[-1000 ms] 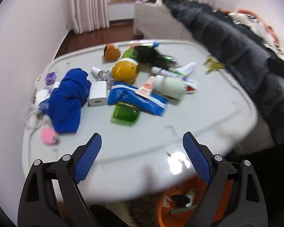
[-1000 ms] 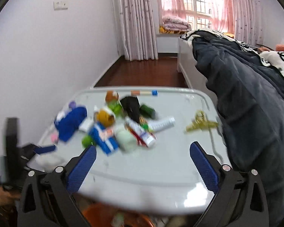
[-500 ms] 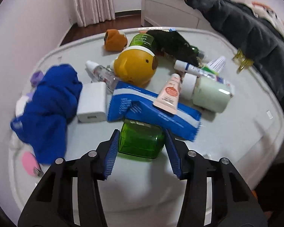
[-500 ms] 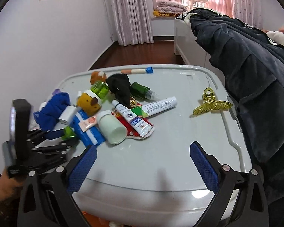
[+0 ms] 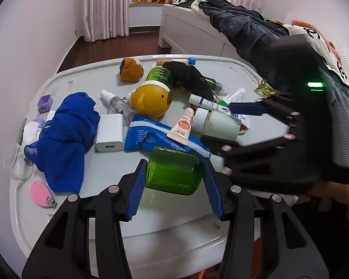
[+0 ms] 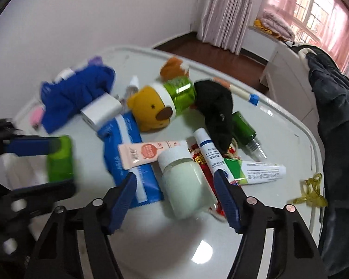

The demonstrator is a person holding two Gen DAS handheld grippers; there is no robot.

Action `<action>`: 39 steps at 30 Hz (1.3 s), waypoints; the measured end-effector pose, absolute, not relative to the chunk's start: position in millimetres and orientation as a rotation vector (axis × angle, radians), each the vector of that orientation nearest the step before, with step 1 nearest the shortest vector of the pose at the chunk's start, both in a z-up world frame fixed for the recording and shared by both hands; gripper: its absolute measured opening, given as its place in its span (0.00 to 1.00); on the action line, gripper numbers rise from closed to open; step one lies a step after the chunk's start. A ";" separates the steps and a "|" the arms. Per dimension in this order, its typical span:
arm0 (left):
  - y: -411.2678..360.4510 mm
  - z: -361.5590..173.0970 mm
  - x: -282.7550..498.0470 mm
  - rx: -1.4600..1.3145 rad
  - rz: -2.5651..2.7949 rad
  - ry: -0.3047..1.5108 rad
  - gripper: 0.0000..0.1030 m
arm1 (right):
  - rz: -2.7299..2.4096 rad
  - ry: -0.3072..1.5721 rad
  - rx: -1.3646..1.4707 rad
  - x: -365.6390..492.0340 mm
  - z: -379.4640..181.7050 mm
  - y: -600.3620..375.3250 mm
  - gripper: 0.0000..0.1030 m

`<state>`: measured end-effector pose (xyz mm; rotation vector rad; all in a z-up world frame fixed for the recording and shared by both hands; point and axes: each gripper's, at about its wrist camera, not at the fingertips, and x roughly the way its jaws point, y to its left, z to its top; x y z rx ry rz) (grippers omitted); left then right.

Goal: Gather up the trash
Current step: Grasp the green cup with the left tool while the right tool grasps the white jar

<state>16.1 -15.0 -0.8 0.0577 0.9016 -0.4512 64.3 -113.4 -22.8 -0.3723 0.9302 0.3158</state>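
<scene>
My left gripper (image 5: 173, 179) is shut on a green see-through container (image 5: 174, 171) at the near side of the white table (image 5: 100, 174); both blue pads press its sides. The same container (image 6: 59, 158) shows blurred at the left of the right wrist view. A pale green bottle with a white cap (image 6: 188, 183) lies on its side. My right gripper (image 6: 174, 183) straddles it with its jaws closing, and a gap still shows at the left pad. In the left wrist view the right gripper (image 5: 217, 124) reaches in from the right around that bottle (image 5: 221, 126).
Around the bottle lie a blue tissue pack (image 6: 128, 153), a pink tube (image 6: 149, 153), toothpaste tubes (image 6: 256, 172), a black cloth (image 6: 216, 114) and a bear-headed bottle (image 6: 156, 109). A blue cloth (image 5: 67, 134) and a white charger (image 5: 109, 132) lie left. A bed with a dark blanket (image 5: 244, 30) stands right.
The left gripper moved in over the table and shut on the green container. The right gripper dropped and rolled toward the pale bottle, and its jaws have narrowed around it.
</scene>
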 end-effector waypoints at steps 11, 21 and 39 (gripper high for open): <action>-9.4 -0.7 14.9 0.019 -0.472 0.917 0.46 | 0.278 1.019 -0.277 88.7 -38.7 -127.8 0.50; -17.1 6.4 -1.4 0.003 -0.519 0.923 0.46 | 0.271 0.949 -0.242 39.3 1.1 -140.8 0.49; -42.2 -52.3 -148.0 0.013 -0.627 1.273 0.71 | 0.275 1.293 -0.103 -168.6 -56.3 -184.3 0.80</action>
